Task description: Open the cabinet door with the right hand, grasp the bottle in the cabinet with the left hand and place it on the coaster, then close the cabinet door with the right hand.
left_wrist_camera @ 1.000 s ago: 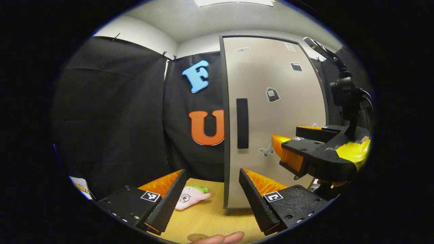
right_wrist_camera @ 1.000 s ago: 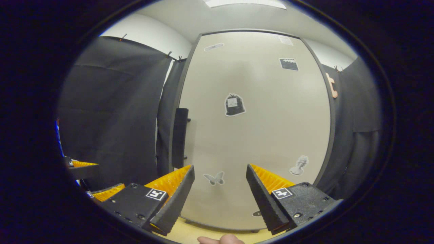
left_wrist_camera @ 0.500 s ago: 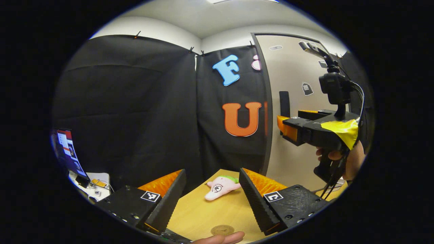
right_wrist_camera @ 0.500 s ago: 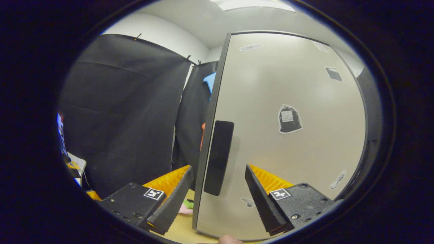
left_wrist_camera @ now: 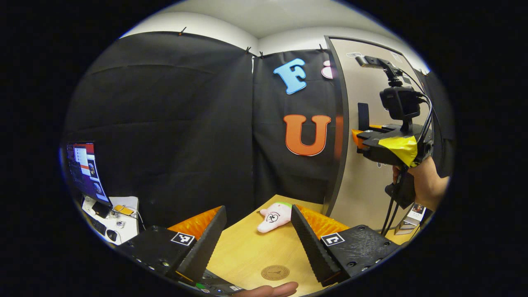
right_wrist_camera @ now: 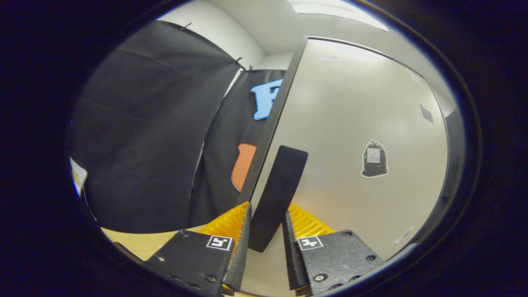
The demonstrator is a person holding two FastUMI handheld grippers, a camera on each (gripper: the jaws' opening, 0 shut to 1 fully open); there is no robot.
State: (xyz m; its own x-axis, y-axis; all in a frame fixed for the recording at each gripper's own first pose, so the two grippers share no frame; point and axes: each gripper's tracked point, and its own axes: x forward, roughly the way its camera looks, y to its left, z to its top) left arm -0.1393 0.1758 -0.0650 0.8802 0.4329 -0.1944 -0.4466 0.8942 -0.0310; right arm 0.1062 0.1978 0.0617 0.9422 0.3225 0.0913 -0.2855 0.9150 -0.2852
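The grey cabinet door [right_wrist_camera: 371, 107] stands upright with a tall black handle [right_wrist_camera: 278, 189] near its left edge. My right gripper [right_wrist_camera: 266, 231] is shut on the lower part of that handle, one finger on each side. In the left gripper view the same right gripper [left_wrist_camera: 359, 138] sits at the handle [left_wrist_camera: 363, 115], held by a hand [left_wrist_camera: 425, 185]. My left gripper [left_wrist_camera: 258, 225] is open and holds nothing, low over the wooden table [left_wrist_camera: 243, 251]. A round brown coaster [left_wrist_camera: 275, 272] lies on the table just ahead of its fingers. The door hides the bottle.
A pink plush toy [left_wrist_camera: 272, 215] lies on the table near the cabinet's foot. A small box [left_wrist_camera: 412, 214] stands at the right below the hand. A monitor [left_wrist_camera: 84, 169] and a cluttered desk [left_wrist_camera: 111, 214] are off to the left.
My right gripper moved in on the handle and shut on it; it was open before. My left gripper swung left, away from the door, so the coaster and plush came into fuller view.
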